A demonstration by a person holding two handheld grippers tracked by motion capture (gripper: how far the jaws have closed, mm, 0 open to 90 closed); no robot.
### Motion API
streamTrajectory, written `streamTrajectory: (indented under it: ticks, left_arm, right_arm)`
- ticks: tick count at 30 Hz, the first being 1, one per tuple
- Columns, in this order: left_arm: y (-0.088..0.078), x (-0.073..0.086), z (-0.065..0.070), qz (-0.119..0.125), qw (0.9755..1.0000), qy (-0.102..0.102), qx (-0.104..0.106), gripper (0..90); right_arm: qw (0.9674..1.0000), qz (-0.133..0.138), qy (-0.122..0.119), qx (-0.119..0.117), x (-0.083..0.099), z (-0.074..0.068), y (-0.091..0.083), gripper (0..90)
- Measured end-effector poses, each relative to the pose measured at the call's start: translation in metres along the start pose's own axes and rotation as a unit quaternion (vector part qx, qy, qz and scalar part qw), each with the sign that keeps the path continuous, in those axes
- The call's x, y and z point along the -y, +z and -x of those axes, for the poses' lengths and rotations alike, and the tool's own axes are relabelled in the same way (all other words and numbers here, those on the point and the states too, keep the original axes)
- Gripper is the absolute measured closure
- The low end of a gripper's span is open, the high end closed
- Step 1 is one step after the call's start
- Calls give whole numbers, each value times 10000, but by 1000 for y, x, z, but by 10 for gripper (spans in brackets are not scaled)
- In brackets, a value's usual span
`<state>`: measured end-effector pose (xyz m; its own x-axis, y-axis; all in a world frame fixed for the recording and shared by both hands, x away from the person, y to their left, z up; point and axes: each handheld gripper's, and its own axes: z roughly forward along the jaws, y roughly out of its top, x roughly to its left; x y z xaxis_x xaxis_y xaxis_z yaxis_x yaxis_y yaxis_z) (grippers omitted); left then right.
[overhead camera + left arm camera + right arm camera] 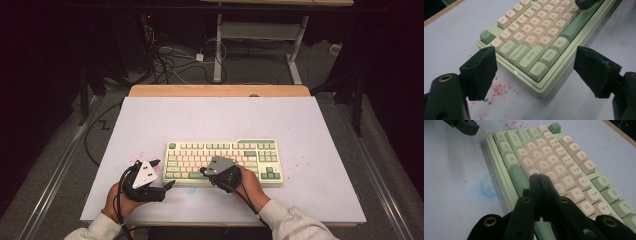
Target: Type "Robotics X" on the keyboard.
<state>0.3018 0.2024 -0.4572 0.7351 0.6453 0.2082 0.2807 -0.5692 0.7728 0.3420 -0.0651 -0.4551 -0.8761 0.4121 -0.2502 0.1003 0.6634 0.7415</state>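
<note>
White board covers the table [150, 120], and on it, toward the near edge and a little right of middle, lies the pale green keyboard [223, 161] with cream letter keys and green modifier keys, flat and square to the person. Faint red specks [499, 88] mark the board just off the keyboard's near left corner, and a pale blue smudge [487, 187] sits in front of its long edge. Both forearms come in from the bottom of the high view. The right gripper [539, 178] is over the lower rows, its two black jaws pressed together with nothing between them, the joined tip poised just above the cream keys beside the green space bar [519, 180]; whether it touches a key I cannot tell. The left gripper [535, 67] rests off the left end of the keyboard, jaws standing wide apart and empty, framing the Ctrl key [538, 71] corner without touching it. My reading is that the work in hand is pressing keys with the closed right tip used as a single finger, while the left waits. The next move would call for a short, straight dip onto one keycap, centred so the tip does not catch a neighbour, then a clean lift.
</note>
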Motion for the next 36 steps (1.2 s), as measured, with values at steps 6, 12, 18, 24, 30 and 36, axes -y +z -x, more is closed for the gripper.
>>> streamTrajectory:
  ticks: [6,12,18,24,30,36]
  left_arm:
    - [0,0,0,-5,10000,2,1,184]
    - [0,0,0,-11,10000,5,15,185]
    - [1,0,0,-26,10000,-1,25,185]
    - [1,0,0,-47,10000,1,38,185]
    - [2,0,1,-74,9999,-38,67,185]
    - [2,0,0,-58,10000,9,42,186]
  right_arm:
    - [10000,-76,-30,-34,1,-3,4,900]
    - [9999,-120,-48,-28,2,-4,5,900]
    - [9999,-122,-51,2,3,-4,5,900]
    - [9998,-192,-63,54,5,-3,5,900]
    - [9999,-158,-19,30,3,-2,-1,900]
    - [10000,7,65,52,3,1,-9,885]
